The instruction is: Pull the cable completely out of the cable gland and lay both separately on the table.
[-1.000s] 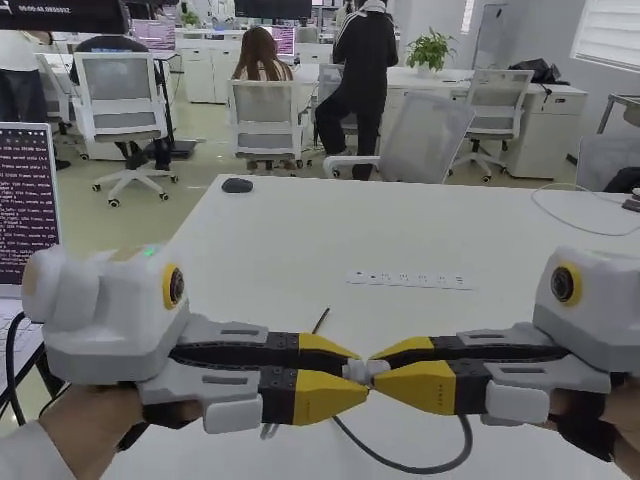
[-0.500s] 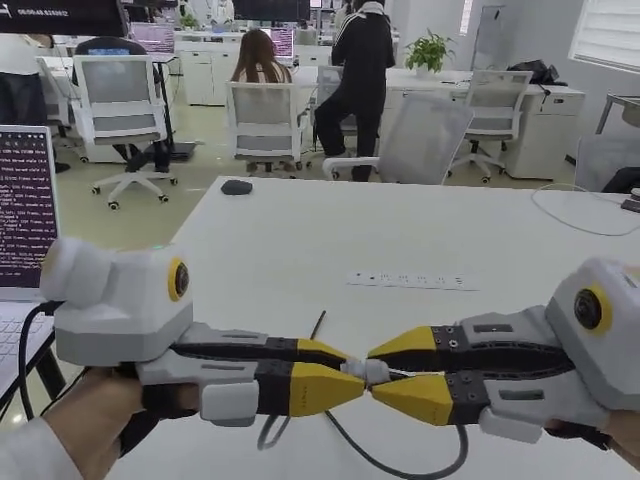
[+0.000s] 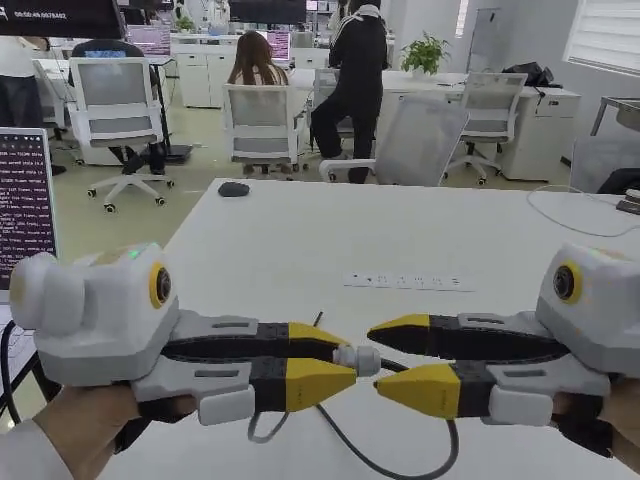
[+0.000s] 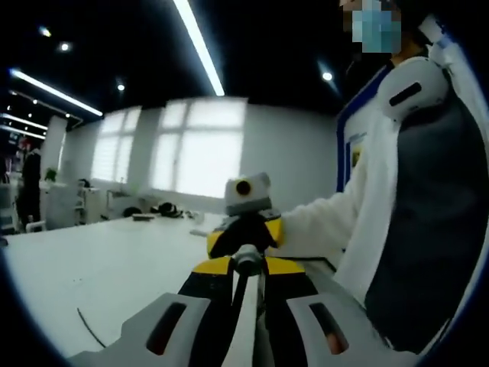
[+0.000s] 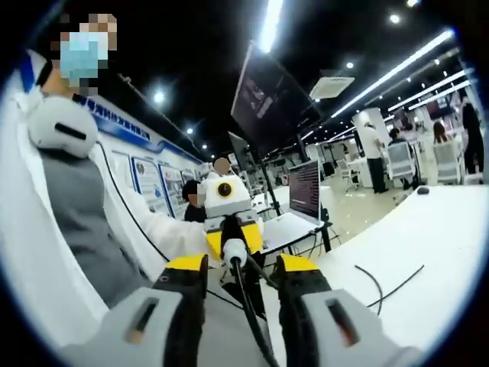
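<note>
The left gripper (image 3: 345, 361) is clamped on the small white plastic cable gland (image 3: 362, 359), held above the white table (image 3: 400, 230), while the right gripper (image 3: 376, 358) is spread with the thin black cable (image 5: 246, 307) running loose between its jaws. To pull well, the right should close on the cable just beside the gland and draw straight along its axis while the left holds firm. How much cable sits inside the gland is hidden, and its loop is cut off below.
</note>
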`<action>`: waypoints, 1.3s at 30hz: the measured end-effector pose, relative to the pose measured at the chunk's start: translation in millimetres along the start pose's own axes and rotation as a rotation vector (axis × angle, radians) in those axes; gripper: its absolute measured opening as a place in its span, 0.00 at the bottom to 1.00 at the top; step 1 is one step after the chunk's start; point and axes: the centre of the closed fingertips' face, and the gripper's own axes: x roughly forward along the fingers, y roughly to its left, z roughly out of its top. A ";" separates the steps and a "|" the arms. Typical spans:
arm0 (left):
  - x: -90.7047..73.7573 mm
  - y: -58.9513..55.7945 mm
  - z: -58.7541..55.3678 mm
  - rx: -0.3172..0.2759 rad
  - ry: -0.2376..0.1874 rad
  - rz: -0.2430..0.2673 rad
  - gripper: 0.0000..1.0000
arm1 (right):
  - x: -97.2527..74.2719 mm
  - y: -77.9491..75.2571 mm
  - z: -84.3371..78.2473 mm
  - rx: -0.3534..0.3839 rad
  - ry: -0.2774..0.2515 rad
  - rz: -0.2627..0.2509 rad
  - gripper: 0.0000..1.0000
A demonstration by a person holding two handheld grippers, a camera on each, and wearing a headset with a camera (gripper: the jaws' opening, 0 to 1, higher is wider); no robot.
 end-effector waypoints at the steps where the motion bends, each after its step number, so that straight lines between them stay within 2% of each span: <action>1: 0.1 -0.9 -0.2 0.021 0.003 -0.004 0.15 | -0.6 -2.5 0.7 0.005 -0.007 -0.007 0.34; 7: 2.2 -0.3 0.5 0.104 0.001 -0.003 0.15 | 6.3 -3.7 -11.4 0.030 0.052 0.008 0.30; 9: 2.5 0.6 0.3 0.107 0.001 -0.003 0.15 | 8.4 -2.1 -13.9 0.033 0.063 0.020 0.26; 12: 2.1 1.9 -0.3 0.123 0.005 -0.003 0.15 | 10.0 0.6 -13.8 0.033 0.060 0.033 0.19; 14: 1.1 3.4 -0.9 0.129 0.007 0.002 0.15 | 10.7 5.0 -11.7 0.049 0.050 0.059 0.12; 23: 0.3 4.9 0.1 0.134 0.004 0.001 0.15 | 11.6 3.7 -11.3 0.061 0.043 0.051 0.11; 25: 0.0 5.0 -4.2 0.082 0.040 -0.007 0.15 | 11.4 1.9 -12.9 -0.015 0.050 0.039 0.11; 27: -0.4 5.4 -3.6 0.075 0.037 -0.013 0.15 | 11.5 3.4 -13.5 0.000 0.053 0.042 0.10; 28: -0.7 5.6 -3.8 0.045 0.036 -0.013 0.15 | 11.6 3.2 -13.3 0.000 0.051 0.041 0.10; 31: -1.2 6.3 -6.7 -0.021 0.050 -0.016 0.15 | 12.6 1.6 -14.1 -0.079 0.059 0.028 0.10; 33: -1.0 6.4 -8.3 -0.078 0.057 -0.016 0.15 | 13.2 1.4 -14.2 -0.099 0.061 0.025 0.10; 36: -0.5 7.7 -8.9 -0.106 0.061 -0.017 0.15 | 13.6 0.0 -13.5 -0.126 0.052 0.025 0.10; 39: -0.1 8.8 -11.6 -0.159 0.074 -0.016 0.15 | 14.2 -2.2 -14.9 -0.167 0.058 0.011 0.10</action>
